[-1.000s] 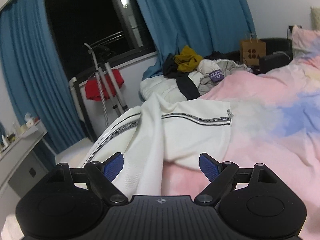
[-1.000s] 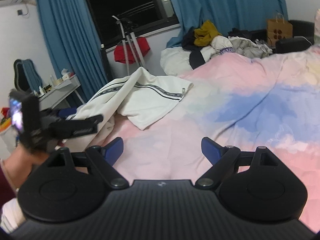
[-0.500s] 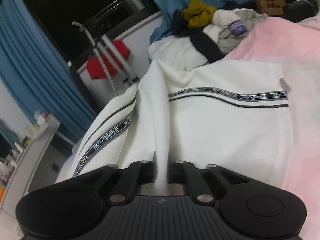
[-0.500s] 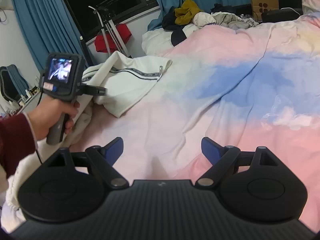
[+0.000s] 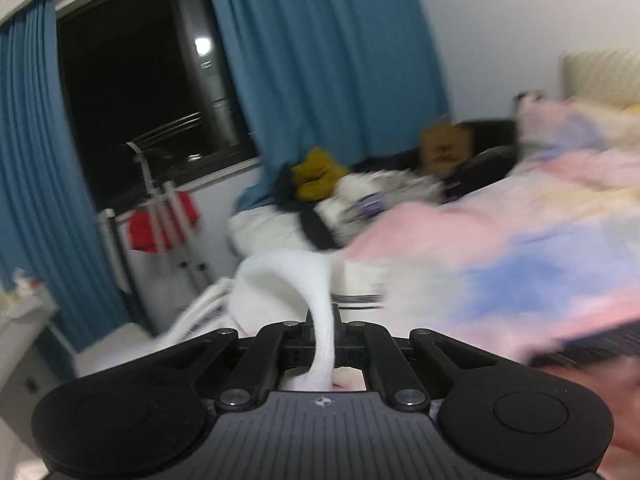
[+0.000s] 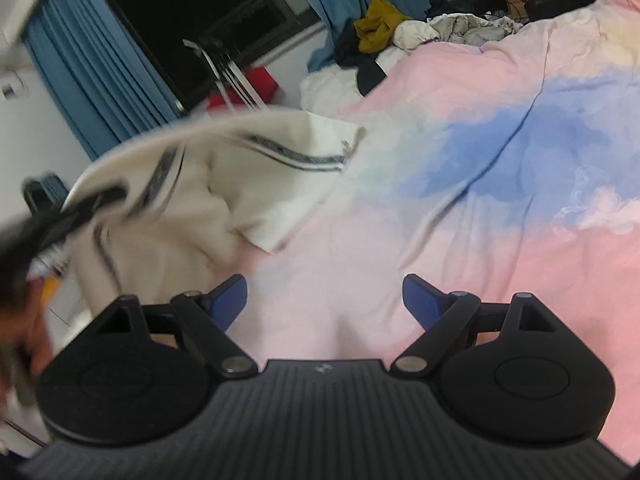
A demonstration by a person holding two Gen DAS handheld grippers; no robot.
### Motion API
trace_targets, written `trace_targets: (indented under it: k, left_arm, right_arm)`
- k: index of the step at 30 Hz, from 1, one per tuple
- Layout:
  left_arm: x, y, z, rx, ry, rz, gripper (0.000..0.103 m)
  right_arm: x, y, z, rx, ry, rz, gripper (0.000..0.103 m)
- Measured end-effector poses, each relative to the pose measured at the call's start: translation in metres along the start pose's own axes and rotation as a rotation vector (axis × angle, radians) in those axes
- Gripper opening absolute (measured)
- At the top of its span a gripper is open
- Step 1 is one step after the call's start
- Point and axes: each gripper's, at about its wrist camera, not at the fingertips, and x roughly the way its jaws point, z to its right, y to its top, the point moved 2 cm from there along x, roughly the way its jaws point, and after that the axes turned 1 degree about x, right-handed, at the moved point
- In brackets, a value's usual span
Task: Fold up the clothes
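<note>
Left gripper (image 5: 325,330) clamped tight on a fold of the white garment (image 6: 248,176), cloth pinched between the black fingers (image 5: 294,334). Garment lifted off the near-left edge of the pastel bed cover (image 6: 500,168), one end trailing on it. Right gripper (image 6: 324,300) spread wide, empty, hovering over the cover beside the garment.

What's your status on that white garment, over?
Left gripper shut on white garment, fabric lifted off the bedspread. Right gripper open, empty, over bare bedspread. Nothing in the way; unfolded clothes pile at far end.
</note>
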Motion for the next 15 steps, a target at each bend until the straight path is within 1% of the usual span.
trace_targets:
  k: [3, 6, 7, 8, 11, 12, 13, 15]
  left_arm:
    - [-0.063, -0.022, 0.016, -0.06, -0.097, 0.02, 0.002]
    - [-0.105, -0.065, 0.032, -0.096, -0.173, 0.005, 0.002]
    - [-0.113, -0.08, 0.035, -0.116, -0.178, -0.022, 0.002]
    - [-0.117, -0.099, 0.035, -0.161, -0.188, -0.066, 0.002]
    - [-0.117, -0.139, 0.025, -0.284, -0.195, -0.179, 0.002]
    - [-0.117, -0.145, 0.022, -0.314, -0.194, -0.209, 0.002]
    - [-0.117, -0.145, 0.019, -0.325, -0.194, -0.208, 0.002]
    - [-0.119, -0.142, 0.015, -0.344, -0.2, -0.192, 0.003]
  right_arm:
    - [-0.013, 0.004, 0.004, 0.088, 0.046, 0.026, 0.086]
    - [-0.024, 0.006, 0.016, 0.229, 0.098, 0.034, 0.087]
    - [-0.023, 0.005, 0.019, 0.262, 0.112, 0.029, 0.088]
    - [-0.023, 0.005, 0.022, 0.295, 0.127, 0.024, 0.088]
    - [-0.021, 0.003, 0.03, 0.394, 0.171, 0.009, 0.088]
    - [-0.02, 0.002, 0.033, 0.427, 0.185, 0.003, 0.088]
    - [-0.019, 0.001, 0.036, 0.453, 0.197, -0.001, 0.088]
    - [-0.007, 0.005, 0.039, 0.462, 0.194, -0.005, 0.086]
